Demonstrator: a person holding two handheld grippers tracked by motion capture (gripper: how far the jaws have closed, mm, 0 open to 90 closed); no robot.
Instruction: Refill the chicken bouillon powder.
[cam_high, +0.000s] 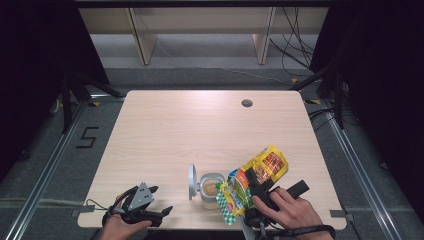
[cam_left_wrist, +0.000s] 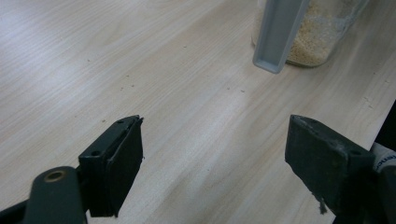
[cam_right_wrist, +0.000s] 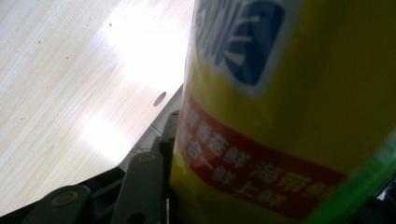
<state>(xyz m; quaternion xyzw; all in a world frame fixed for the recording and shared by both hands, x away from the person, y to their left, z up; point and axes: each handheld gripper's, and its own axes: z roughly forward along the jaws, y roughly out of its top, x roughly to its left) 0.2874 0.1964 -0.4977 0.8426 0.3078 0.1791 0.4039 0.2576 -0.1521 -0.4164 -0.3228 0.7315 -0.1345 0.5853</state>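
**Yellow pouch tipped over an open jar**

A pale wood-grain table (cam_high: 200, 130) is set on grey carpet, with dark curtains at either side and light shelving at the far wall. At the near left edge, the left gripper (cam_high: 159, 214) is held low over bare wood, its two black jaws spread wide with nothing between them; it is judged to be waiting in reserve, perhaps to steady the jar. At the near right, the right gripper (cam_high: 257, 186) is clamped on a glossy yellow pouch (cam_high: 257, 175) with red and green print, a soft, crinkled packet of flexible film. The pouch is tilted so that its green-checked lower end hangs just beside the jar's mouth, presumably so that the contents can run out. The clear jar (cam_high: 211, 190), rigid and rounded, stands near the table's near edge between the two grippers and is partly filled with fine beige granules. Its grey hinged lid (cam_high: 192, 181) is swung upright on the left, which keeps the opening free. Farther off, a small round cable hole (cam_high: 246, 103) is cut in the tabletop.
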